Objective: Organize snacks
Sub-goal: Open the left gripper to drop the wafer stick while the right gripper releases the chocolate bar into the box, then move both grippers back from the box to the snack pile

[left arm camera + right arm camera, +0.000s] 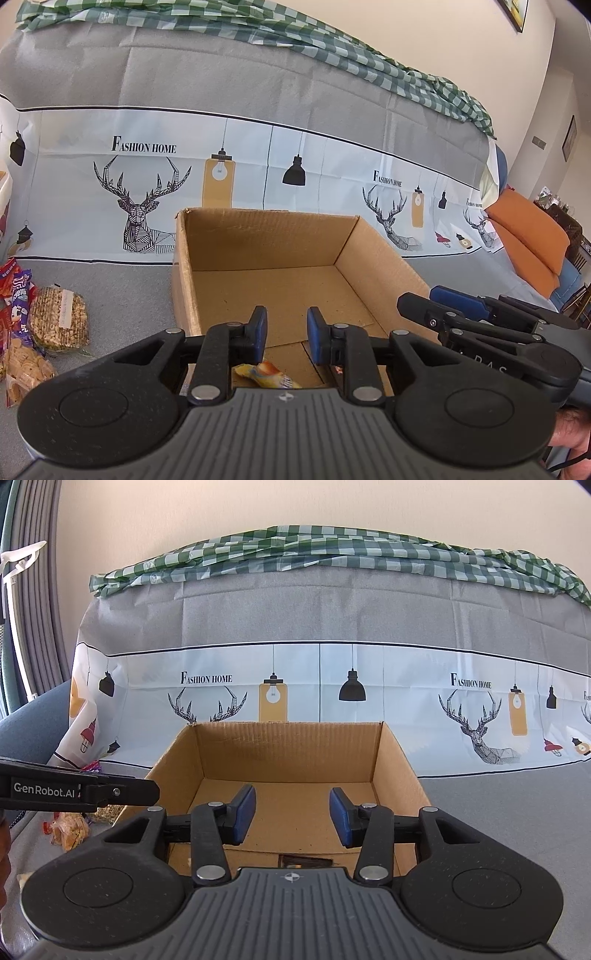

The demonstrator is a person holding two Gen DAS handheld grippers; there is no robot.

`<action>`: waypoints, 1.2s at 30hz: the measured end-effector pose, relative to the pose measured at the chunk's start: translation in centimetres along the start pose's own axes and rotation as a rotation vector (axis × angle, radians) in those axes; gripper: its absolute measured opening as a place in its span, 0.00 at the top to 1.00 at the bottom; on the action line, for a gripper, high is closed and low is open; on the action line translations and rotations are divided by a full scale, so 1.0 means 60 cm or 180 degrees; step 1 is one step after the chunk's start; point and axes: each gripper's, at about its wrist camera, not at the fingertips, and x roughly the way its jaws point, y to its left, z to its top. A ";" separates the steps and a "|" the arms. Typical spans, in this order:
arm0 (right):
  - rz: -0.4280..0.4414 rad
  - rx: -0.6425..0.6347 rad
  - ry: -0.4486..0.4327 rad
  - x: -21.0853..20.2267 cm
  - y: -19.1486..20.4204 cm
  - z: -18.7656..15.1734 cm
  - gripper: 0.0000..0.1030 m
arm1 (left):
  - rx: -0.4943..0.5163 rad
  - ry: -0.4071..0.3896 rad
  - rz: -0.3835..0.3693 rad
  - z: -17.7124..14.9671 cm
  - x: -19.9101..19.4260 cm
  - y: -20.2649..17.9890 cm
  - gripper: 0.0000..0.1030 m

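An open cardboard box [184, 258] [399, 760] stands on the grey cover in front of both grippers. My left gripper [286, 332] hovers over its near end, open, with a narrow empty gap between the blue pads. A yellow snack packet [264, 374] lies on the box floor just below those fingers, apart from them. My right gripper [291, 814] is open wider over the same box and holds nothing. A dark flat packet [304, 860] lies on the floor beneath it. Loose snacks sit left of the box: a peanut bar pack [59, 321], crackers [26, 365] and purple-red packets [14, 291].
A sofa back with a deer-print cover [140, 214] rises behind the box, with a green checked cloth [332, 554] along its top. An orange cushion [528, 236] lies at the far right. The two grippers hang side by side, close together.
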 end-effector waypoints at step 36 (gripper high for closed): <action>0.0463 0.0344 -0.0185 -0.018 0.186 0.006 0.54 | -0.0341 0.0298 0.1061 -0.020 -0.108 0.197 0.59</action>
